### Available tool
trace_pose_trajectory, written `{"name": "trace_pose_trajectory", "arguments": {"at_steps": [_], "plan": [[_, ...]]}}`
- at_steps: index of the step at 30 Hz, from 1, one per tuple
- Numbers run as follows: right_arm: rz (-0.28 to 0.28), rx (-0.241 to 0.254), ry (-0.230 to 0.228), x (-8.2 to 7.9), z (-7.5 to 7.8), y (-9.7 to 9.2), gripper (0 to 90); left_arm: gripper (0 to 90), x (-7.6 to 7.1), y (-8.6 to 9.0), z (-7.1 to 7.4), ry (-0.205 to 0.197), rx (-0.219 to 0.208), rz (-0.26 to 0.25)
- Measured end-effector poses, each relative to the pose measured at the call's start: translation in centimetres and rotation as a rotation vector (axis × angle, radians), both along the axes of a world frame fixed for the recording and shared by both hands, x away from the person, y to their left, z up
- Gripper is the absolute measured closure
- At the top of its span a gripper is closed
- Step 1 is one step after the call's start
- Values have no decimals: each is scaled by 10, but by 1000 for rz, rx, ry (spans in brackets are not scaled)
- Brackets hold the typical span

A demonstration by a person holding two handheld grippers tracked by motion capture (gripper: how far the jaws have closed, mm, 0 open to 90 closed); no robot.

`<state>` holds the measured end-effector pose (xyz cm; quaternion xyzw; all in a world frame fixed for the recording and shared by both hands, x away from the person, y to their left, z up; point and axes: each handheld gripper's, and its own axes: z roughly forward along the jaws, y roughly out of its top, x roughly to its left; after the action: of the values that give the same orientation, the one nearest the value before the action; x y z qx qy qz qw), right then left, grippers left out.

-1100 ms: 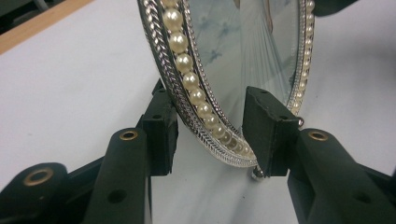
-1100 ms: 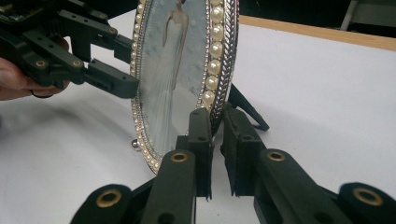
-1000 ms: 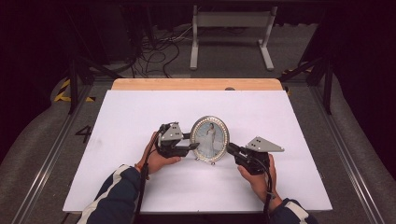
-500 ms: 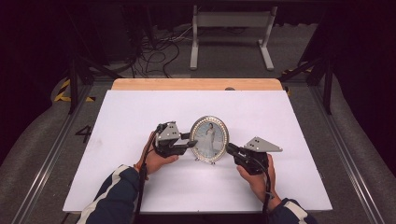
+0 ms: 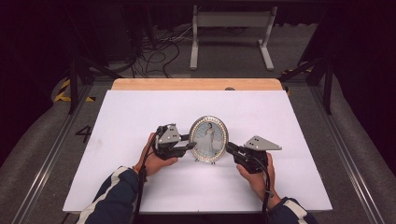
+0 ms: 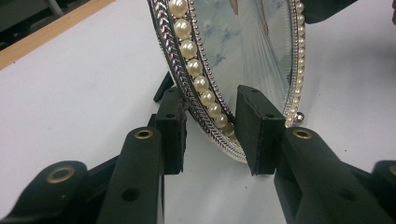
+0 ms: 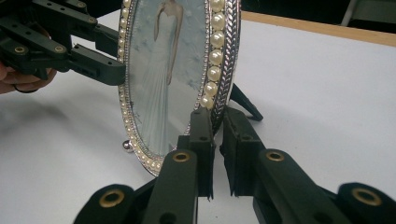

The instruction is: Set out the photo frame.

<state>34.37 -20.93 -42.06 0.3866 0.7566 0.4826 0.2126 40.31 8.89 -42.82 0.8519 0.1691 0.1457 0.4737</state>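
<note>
**Oval picture frame steadied between two grippers**

The pearl-rimmed oval picture frame (image 5: pixel 208 139) stood upright near the middle of the white table sheet (image 5: pixel 140 112), slightly toward the near edge, propped on its black rear strut (image 7: pixel 245 105). The right gripper (image 7: pixel 215 122) was clenched on the frame's right rim, one pad in front and one behind, apparently to keep it from tipping. The left gripper (image 6: pixel 210 126) straddled the left rim, and its jaws had just been closing; the back pad sat against the frame, while the front pad stood just off the pearls, so it gripped nothing yet. Both hands (image 5: pixel 156 161) rested low on the sheet, likely for steadiness.
</note>
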Motion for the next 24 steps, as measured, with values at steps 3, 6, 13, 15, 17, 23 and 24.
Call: {"name": "trace_pose_trajectory", "arguments": {"at_steps": [3, 6, 13, 15, 17, 23, 24], "plan": [[-2, 0, -1, 1, 0, 0, 824, 640, -2, 0, -1, -7, 10, 2], [-6, 3, 2, 3, 0, 1, 825, 643, -3, 1, 0, -8, 9, 1], [-2, -2, 1, 6, -1, 2, 825, 637, -7, 2, -1, -16, 17, 12], [3, 0, 0, 7, -1, 2, 825, 632, -8, 2, -1, -16, 20, 16], [3, -4, -4, 7, 0, 3, 825, 632, -8, 2, -1, -16, 18, 16], [-5, -6, -6, 7, 0, 3, 826, 632, -9, 1, -1, -19, 24, 32], [-5, -6, -6, 7, 0, 3, 826, 629, -9, 1, -1, -19, 24, 32]]}}
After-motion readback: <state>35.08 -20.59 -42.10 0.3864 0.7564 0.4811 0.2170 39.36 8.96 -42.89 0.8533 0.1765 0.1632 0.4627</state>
